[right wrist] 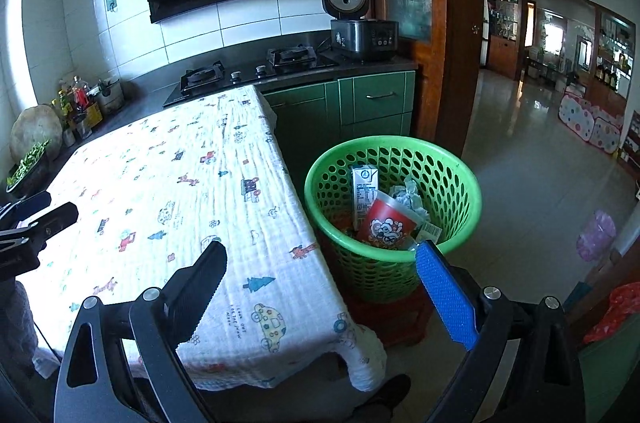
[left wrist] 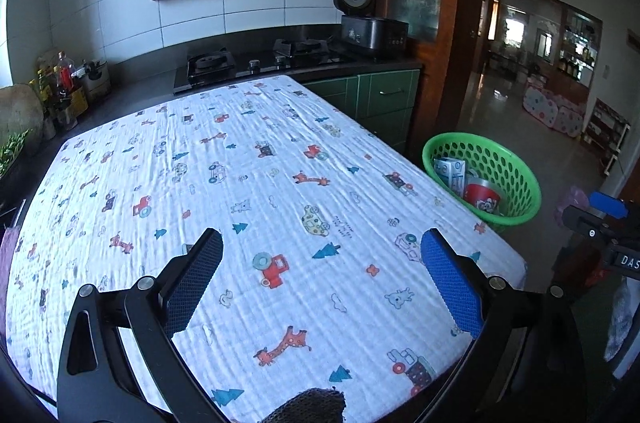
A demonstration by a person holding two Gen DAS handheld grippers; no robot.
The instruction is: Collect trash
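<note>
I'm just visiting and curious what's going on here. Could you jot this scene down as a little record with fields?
Setting: kitchen, table with a cartoon-print cloth
Left gripper: open, holding nothing, above the cloth
Right gripper: open, holding nothing, by the table's edge, toward the basket
Green basket: beside the table
In basket: milk carton, red cup, crumpled paper
Trash on cloth: none visible
Behind table: gas stove, rice cooker with lid up
</note>
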